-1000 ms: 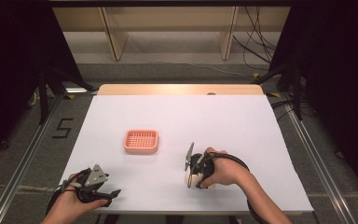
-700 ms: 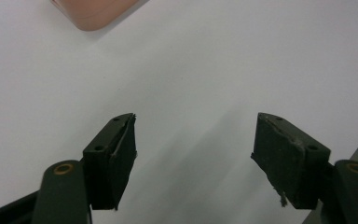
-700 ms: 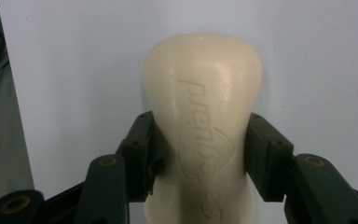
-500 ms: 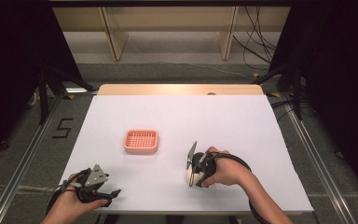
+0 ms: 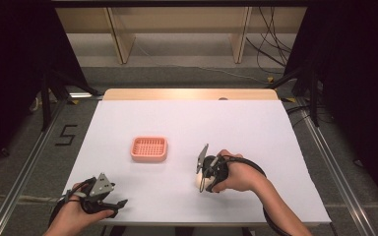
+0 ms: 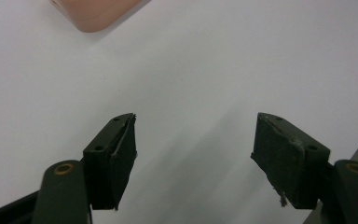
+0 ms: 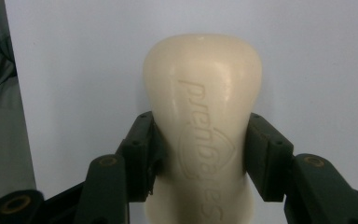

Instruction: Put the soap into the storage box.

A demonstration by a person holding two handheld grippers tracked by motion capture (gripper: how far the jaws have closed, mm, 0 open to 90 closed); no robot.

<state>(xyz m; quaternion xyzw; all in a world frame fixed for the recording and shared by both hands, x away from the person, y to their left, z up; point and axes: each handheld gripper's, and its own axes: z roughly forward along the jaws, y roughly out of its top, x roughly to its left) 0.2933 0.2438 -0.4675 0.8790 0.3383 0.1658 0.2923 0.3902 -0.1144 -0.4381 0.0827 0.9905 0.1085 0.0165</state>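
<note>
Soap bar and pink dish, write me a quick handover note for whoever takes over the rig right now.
Right gripper: shut on the cream soap bar, jaws pressing both its sides, low over the white table near the front middle.
Left gripper: open and holding nothing, over the table's front left corner.
Pink soap dish: holds nothing and sits left of centre, apart from both grippers.
Done: the soap is gripped.
Left: probably carry the soap over to the dish, set it inside and let go; the left gripper could steady the dish if it slides.
</note>
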